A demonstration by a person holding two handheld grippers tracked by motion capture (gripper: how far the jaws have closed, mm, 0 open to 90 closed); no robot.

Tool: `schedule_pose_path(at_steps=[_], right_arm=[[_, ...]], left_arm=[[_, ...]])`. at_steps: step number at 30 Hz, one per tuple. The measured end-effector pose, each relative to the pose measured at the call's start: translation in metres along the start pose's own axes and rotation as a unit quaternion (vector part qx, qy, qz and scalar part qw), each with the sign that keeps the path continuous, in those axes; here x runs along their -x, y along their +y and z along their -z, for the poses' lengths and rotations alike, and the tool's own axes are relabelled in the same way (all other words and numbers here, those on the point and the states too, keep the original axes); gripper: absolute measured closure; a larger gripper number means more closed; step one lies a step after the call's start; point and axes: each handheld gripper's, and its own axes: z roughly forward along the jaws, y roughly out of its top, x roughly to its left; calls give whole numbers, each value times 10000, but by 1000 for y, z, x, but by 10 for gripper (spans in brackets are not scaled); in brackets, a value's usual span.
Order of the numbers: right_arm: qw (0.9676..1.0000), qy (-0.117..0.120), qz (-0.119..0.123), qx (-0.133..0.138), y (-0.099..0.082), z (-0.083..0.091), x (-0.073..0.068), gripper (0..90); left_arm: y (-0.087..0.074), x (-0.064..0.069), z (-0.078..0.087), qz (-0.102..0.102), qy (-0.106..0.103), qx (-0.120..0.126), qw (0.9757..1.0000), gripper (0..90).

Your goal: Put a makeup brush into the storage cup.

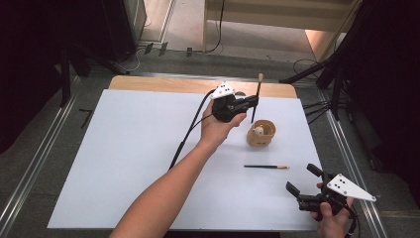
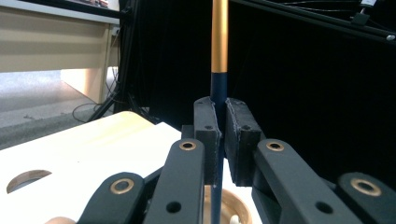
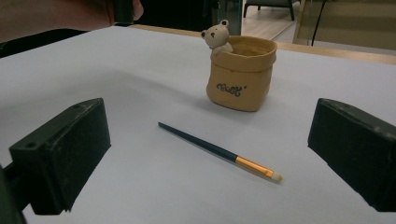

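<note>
The left gripper (image 2: 217,140) is pinching a brush (image 2: 219,51) between its jaws, gripping the dark handle just below the gold ferrule, with the brush standing nearly upright, bristle end up. In the high view the brush's lower tip is hanging just above the pot (image 1: 261,134), a tan sack-shaped holder with a small bear on its rim. The brush looks light, stiff and thin, with a smooth lacquered handle likely to slip or swivel in the pads, so a firm grip mid-handle suits it best. The pot is probably ceramic, fragile and easy to tip if nudged.

The left hand (image 1: 216,130) is reaching far across the table (image 1: 129,163), forearm stretched out, with the gripper turned sideways over the pot.

The right gripper (image 1: 309,187) is resting near the table's near right edge with its jaws spread wide and empty, facing a second brush (image 3: 219,150) lying flat just before the pot.
</note>
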Motion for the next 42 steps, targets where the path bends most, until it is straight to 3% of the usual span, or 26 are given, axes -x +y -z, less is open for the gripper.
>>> schedule_pose_path(at_steps=[22,26,40,42], right_arm=[[10000,15,-96,17,0,0,0,0],[10000,10,-94,31,0,0,1,0],[10000,-1,-74,27,-2,1,1,0],[10000,-1,-69,19,-2,1,2,0]], left_arm=[[-15,-1,-26,76,-52,118,9999,853],[-18,-2,-29,-26,-12,42,10000,852],[-31,-5,-34,-38,27,-139,9999,852],[-33,-6,-34,-127,42,-232,9996,852]])
